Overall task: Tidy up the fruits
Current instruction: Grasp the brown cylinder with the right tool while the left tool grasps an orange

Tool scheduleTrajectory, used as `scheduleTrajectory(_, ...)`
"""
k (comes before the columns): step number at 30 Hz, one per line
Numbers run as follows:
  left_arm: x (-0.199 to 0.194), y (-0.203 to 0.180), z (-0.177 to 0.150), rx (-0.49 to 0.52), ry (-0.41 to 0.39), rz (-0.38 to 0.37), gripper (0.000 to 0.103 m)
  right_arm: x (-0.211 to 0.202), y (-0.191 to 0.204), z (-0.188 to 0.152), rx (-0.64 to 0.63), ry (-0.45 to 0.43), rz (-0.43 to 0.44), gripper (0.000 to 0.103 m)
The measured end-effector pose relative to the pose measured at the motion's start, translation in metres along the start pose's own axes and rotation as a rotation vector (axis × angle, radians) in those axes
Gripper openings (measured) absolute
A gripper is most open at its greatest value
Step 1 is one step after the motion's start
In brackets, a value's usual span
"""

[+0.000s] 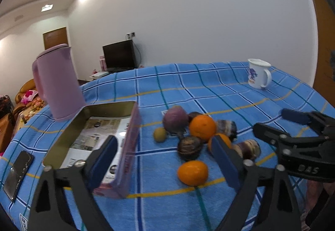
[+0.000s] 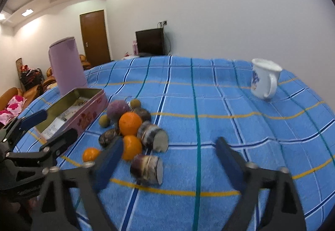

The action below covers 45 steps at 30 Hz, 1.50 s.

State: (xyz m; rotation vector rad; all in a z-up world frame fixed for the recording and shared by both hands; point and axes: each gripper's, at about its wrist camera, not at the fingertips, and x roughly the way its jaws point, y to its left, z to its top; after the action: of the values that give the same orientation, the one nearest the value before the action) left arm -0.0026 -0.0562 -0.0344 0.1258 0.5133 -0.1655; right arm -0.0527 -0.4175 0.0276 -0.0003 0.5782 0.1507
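A heap of fruit lies on the blue checked cloth (image 1: 209, 88): three oranges (image 1: 202, 127), a purple round fruit (image 1: 174, 121), a small green one (image 1: 160, 134), a dark round one (image 1: 189, 147) and striped purple pieces with flat cut faces (image 2: 152, 136). Left of the heap stands an open pink tin box (image 1: 108, 106) lined with printed paper. My left gripper (image 1: 164, 140) is open just short of the heap, and the nearest orange (image 1: 192, 172) shows between its fingers, untouched. My right gripper (image 2: 169, 142) is open too, with a cut piece (image 2: 146, 168) lying between its fingers without contact.
Behind the box stands a pink kettle (image 1: 58, 84). A white mug (image 2: 263, 80) sits at the far right of the cloth. At the table's left edge lies a dark phone (image 1: 17, 172). Each gripper shows at the side of the other's view.
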Motion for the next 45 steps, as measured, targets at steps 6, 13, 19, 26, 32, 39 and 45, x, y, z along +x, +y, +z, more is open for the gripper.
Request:
scheduleTrajectory(6, 0.010, -0.006, -0.009, -0.001, 0.054, -0.036, 0.076, 0.015, 0.006, -0.011, -0.025, 0.066, 0.035, 0.073)
scheduleTrajectory(13, 0.017, -0.007, -0.014, -0.014, 0.085, -0.075, 0.067, 0.028, 0.005, -0.016, -0.014, 0.116, 0.084, 0.064)
scheduleTrajectory(19, 0.024, -0.004, -0.017, -0.028, 0.115, -0.080, 0.064, 0.032, 0.013, -0.018, -0.047, 0.154, 0.115, 0.059)
scheduleTrajectory(26, 0.030, -0.005, -0.018, -0.021, 0.159, -0.111, 0.065, 0.038, 0.015, -0.019, -0.060, 0.188, 0.130, 0.047)
scheduleTrajectory(32, 0.038, -0.005, -0.018, -0.018, 0.196, -0.134, 0.064, 0.029, 0.004, -0.017, 0.001, 0.120, 0.113, 0.047)
scheduleTrajectory(39, 0.047, -0.013, -0.020, 0.025, 0.240, -0.125, 0.051, 0.026, 0.003, -0.016, 0.005, 0.100, 0.103, 0.047)
scheduleTrajectory(45, 0.048, -0.016, -0.021, 0.049, 0.245, -0.132, 0.043, 0.025, 0.007, -0.016, -0.013, 0.090, 0.086, 0.047)
